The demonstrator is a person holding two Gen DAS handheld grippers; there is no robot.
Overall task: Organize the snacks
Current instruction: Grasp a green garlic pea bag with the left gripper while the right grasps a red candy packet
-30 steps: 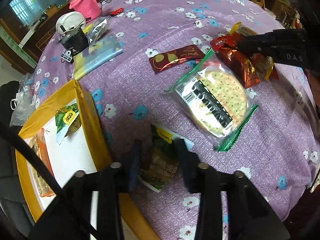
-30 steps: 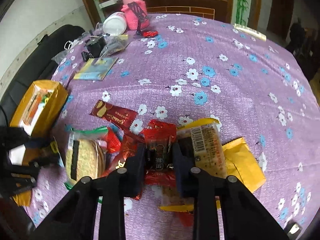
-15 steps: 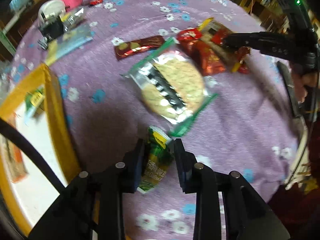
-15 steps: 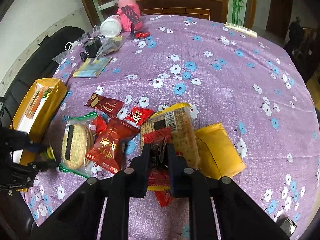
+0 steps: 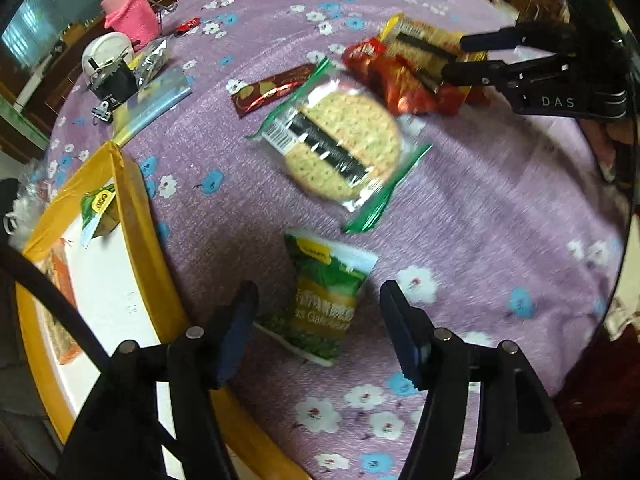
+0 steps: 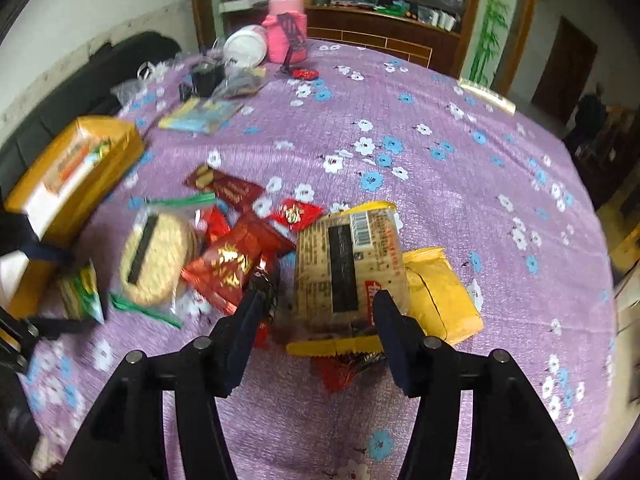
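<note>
My left gripper (image 5: 316, 304) points down at the purple flowered cloth with its jaws opening. A green snack packet (image 5: 326, 300) lies flat between the fingers, clear of both pads. The yellow box (image 5: 132, 208) stands just left of it, with a few packets inside. My right gripper (image 6: 320, 304) hovers over the snack pile, its jaws also opening. A rectangular cracker pack (image 6: 348, 264) lies between its fingers, untouched. A small dark red packet (image 6: 264, 280) rests by the left finger. The round cracker pack (image 5: 340, 144) lies between the two grippers.
A yellow pouch (image 6: 440, 292) lies right of the pile and red packets (image 6: 236, 260) left of it. A brown bar (image 5: 272, 90), a blue-yellow booklet (image 5: 152, 104), a white tub (image 5: 106, 54) and a pink-sleeved jar (image 5: 128, 16) sit at the far side.
Both grippers were shut on packets and now stand open. The green packet has dropped onto the cloth beside the yellow box. The dark red packet lies let go at the pile.
</note>
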